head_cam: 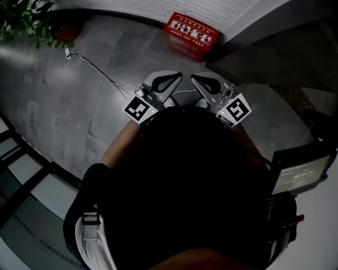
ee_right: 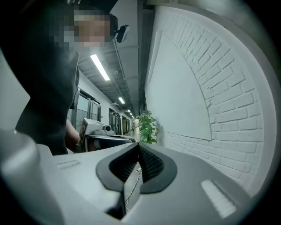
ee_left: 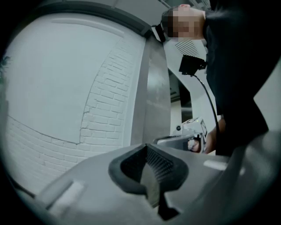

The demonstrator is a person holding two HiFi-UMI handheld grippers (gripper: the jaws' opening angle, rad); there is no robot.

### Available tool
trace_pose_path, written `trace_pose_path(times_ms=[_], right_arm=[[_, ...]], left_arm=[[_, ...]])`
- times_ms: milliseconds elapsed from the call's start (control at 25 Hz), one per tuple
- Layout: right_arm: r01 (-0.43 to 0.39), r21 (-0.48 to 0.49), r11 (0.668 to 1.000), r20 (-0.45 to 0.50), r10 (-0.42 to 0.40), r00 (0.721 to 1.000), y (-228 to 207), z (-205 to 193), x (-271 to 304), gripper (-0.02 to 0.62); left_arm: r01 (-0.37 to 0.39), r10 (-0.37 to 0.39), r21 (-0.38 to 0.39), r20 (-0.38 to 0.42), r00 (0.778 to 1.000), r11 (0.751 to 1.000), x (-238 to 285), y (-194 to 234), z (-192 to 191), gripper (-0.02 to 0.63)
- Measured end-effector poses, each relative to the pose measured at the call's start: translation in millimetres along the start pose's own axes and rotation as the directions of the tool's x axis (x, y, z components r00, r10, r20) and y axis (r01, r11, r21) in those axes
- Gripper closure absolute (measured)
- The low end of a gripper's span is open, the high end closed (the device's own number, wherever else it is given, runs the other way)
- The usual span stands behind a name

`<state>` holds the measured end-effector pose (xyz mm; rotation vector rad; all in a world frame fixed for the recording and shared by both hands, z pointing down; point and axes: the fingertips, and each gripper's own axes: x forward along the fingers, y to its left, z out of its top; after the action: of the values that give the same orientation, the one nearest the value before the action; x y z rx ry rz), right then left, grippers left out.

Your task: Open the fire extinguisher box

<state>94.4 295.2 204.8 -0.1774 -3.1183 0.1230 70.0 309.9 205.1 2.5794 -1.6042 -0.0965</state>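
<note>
Left gripper (head_cam: pixel 170 82), right gripper (head_cam: pixel 205 83): jaws together on both, nothing between them, held level and side by side in front of the person.
Box (head_cam: pixel 191 36): red, on the grey floor against the white brick wall (head_cam: pixel 132 10), well ahead of both grippers. Pictogram label on its top face.
Handling, judged: rigid shell, light hinged lid, smooth and probably slippery.
Hold: the lid's front edge, or a latch there, though none can be made out at this size.
</note>
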Motion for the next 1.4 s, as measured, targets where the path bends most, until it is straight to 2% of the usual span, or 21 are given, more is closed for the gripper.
trace_pose_path(times_ms=[240, 360, 520, 680, 920, 1120, 1280, 1400], right_arm=[[0.004, -0.006, 1.000, -0.007, -0.004, 1.000, 3, 0, 26, 0.586], [0.008, -0.002, 1.000, -0.009, -0.008, 1.000, -11, -2, 29, 0.586], [0.014, 0.030, 0.999, 0.007, -0.014, 1.000, -43, -10, 32, 0.586], [-0.019, 0.037, 0.999, 0.009, 0.019, 1.000, -81, -17, 47, 0.587], [-0.043, 0.033, 0.999, 0.044, 0.042, 0.998, -155, -2, 67, 0.586], [-0.046, 0.084, 0.995, 0.071, 0.040, 0.997, -228, 0, 72, 0.587], [-0.040, 0.076, 0.996, 0.068, 0.035, 0.997, -240, -2, 77, 0.587], [-0.017, 0.122, 0.992, 0.039, 0.012, 0.999, -235, 1, 77, 0.588]], left_arm=[[0.000, 0.000, 0.007, 0.000, 1.000, 1.000, -13, 27, 2, 0.604], [0.001, -0.001, 0.010, -0.006, 1.000, 1.000, -4, 39, 2, 0.604], [0.000, 0.001, 0.013, -0.018, 1.000, 1.000, 21, 59, -5, 0.604], [-0.011, 0.012, 0.043, -0.031, 0.999, 0.999, 48, 91, -3, 0.604], [-0.036, 0.038, 0.048, -0.050, 0.998, 0.998, 99, 144, 8, 0.604], [-0.051, 0.056, 0.058, -0.088, 0.995, 0.997, 151, 185, 7, 0.604], [-0.044, 0.050, 0.068, -0.092, 0.994, 0.997, 159, 194, 7, 0.604], [-0.015, 0.021, 0.053, -0.103, 0.995, 0.998, 159, 193, 7, 0.604]])
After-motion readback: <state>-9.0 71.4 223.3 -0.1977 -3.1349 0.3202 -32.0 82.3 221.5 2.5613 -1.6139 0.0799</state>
